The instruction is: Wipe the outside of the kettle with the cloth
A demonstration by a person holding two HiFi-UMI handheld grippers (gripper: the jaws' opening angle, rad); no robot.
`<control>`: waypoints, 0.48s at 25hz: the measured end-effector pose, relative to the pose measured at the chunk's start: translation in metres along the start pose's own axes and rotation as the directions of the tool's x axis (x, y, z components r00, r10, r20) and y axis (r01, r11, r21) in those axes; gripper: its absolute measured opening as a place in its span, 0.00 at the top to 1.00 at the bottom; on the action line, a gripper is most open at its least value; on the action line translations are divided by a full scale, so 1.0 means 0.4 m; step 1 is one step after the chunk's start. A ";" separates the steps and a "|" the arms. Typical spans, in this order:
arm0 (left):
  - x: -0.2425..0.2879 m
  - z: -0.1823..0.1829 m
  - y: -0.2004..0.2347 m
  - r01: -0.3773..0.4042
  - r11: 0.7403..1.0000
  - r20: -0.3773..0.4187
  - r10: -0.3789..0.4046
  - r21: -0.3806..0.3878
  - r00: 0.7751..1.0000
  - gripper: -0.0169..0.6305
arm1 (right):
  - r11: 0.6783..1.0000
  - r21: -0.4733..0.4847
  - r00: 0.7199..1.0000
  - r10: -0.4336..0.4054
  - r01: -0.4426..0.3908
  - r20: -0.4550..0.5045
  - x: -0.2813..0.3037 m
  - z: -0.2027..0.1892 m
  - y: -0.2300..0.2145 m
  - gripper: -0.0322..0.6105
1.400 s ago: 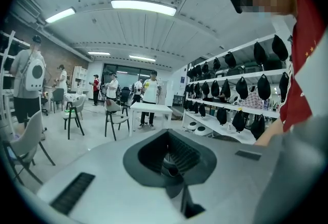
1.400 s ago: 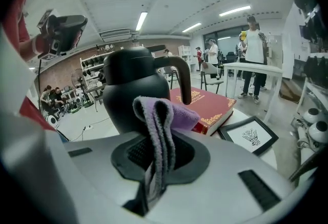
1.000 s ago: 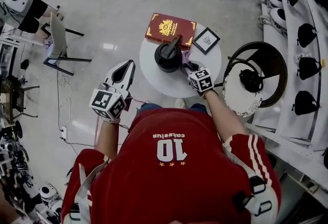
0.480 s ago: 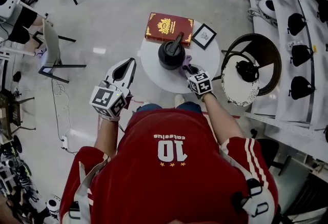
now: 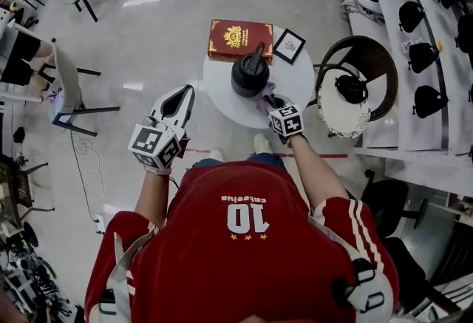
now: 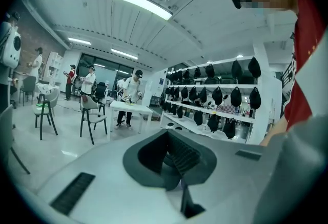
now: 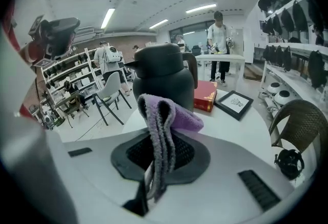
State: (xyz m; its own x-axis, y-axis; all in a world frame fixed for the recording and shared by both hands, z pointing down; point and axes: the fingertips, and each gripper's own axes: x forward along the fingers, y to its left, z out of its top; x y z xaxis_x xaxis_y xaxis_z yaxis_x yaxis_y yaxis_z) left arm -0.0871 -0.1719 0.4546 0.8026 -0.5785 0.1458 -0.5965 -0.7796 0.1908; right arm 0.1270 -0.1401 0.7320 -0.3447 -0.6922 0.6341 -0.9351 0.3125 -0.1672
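left gripper: lower left of centre in the head view, over the floor, well apart from the table; jaws pressed together, nothing between them in the left gripper view.
right gripper: at the near edge of the table, right of centre; jaws pinching the cloth, clear in the right gripper view.
purple terry cloth: folded strip standing up out of the right gripper's jaws, top flopped over to the right; in the head view it sits just beside the kettle's lower right side; contact cannot be told.
black lidded kettle: upright on the table, upper centre of the head view, lid on, so contents are hidden; handle and spout visible in the right gripper view, straight behind the cloth.
round white table: holds 3 things: kettle, book, picture.
dark red book with gold ornament: lying flat on the table's far edge, just behind the kettle.
black-framed picture: flat on the table, right of the book.
brown wicker chair: right of the table; holds a white cushion with 1 black rounded object on it.
white shelves: right edge of the frame, rows of black dome-shaped items.
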 end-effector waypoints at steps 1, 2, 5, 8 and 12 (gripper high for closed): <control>-0.009 -0.001 0.004 0.008 1.000 -0.001 -0.008 -0.001 1.000 0.96 | 1.000 0.003 1.000 -0.005 0.005 0.000 0.000 -0.005 0.012 0.88; -0.018 -0.002 0.008 0.016 1.000 -0.001 -0.016 -0.002 1.000 0.96 | 1.000 0.006 1.000 -0.012 0.012 0.001 0.001 -0.008 0.024 0.88; -0.049 -0.006 0.020 0.036 0.999 -0.003 -0.036 0.002 0.999 0.96 | 0.999 0.021 0.999 -0.031 0.031 0.008 0.005 -0.013 0.062 0.88; -0.083 -0.009 0.037 0.042 0.999 0.001 -0.042 0.003 0.999 0.96 | 0.999 0.021 0.999 -0.038 0.038 0.012 0.014 -0.012 0.101 0.88; -0.124 -0.014 0.065 0.035 0.999 0.004 -0.035 0.002 0.999 0.96 | 0.999 0.011 0.999 -0.036 0.035 0.013 0.036 -0.004 0.144 0.88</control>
State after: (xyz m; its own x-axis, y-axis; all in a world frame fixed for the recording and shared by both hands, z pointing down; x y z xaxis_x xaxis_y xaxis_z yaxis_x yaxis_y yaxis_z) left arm -0.1426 -0.1622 0.4578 0.8231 -0.5516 0.1349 -0.5678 -0.8000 0.1936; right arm 0.0682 -0.1310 0.7326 -0.3123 -0.7111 0.6300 -0.9476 0.2804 -0.1533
